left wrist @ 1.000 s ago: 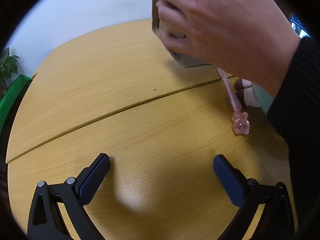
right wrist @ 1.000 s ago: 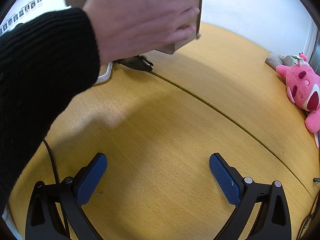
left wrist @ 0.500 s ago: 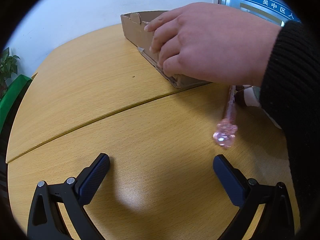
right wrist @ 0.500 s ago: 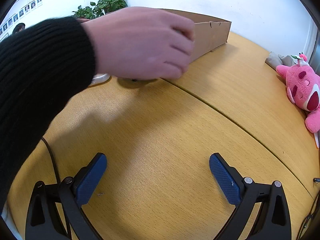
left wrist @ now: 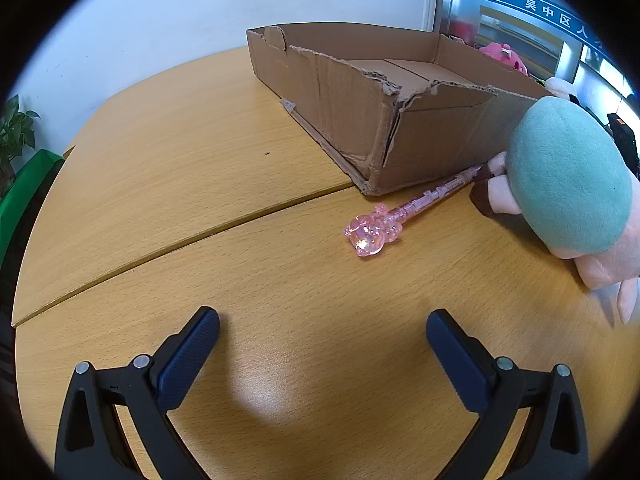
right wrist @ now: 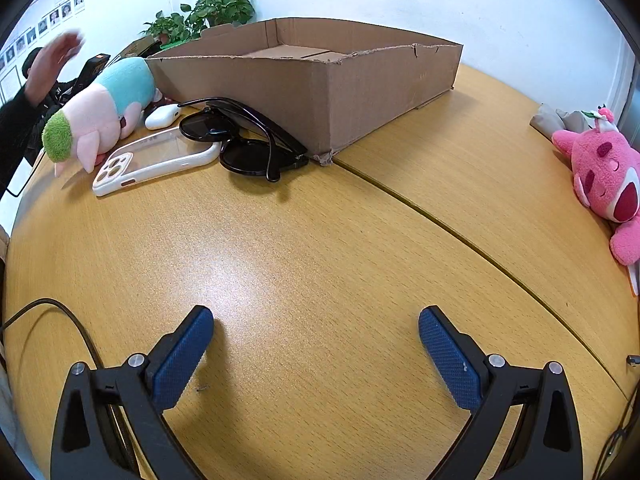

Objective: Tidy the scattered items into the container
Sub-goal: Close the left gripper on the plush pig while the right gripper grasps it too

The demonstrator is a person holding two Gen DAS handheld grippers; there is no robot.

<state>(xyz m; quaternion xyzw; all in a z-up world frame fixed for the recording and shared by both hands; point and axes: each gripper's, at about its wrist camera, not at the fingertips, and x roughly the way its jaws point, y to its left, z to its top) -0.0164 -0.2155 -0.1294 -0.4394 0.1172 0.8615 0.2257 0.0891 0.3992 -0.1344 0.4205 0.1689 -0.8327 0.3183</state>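
Observation:
An open, shallow cardboard box (left wrist: 360,116) (right wrist: 320,80) stands on the wooden table with nothing visible inside. A pink translucent wand (left wrist: 384,224) lies against its near corner, beside a teal-and-pink plush (left wrist: 568,184) (right wrist: 108,108). In the right wrist view, black sunglasses (right wrist: 248,140), a clear phone case (right wrist: 156,160) and a white earbud case (right wrist: 162,116) lie at the box's left side. My left gripper (left wrist: 322,340) is open over bare table, well short of the wand. My right gripper (right wrist: 316,340) is open too, short of the sunglasses.
A pink plush (right wrist: 604,184) lies at the table's right edge by a grey cloth (right wrist: 556,120). A black cable (right wrist: 60,316) runs along the left edge. Potted plants (right wrist: 208,12) stand behind the box. A person's raised hand (right wrist: 52,60) is far left.
The hand that carried the box set it down on the table and withdrew to the far left. The pink wand swung round beside the box. Both grippers stayed still and open.

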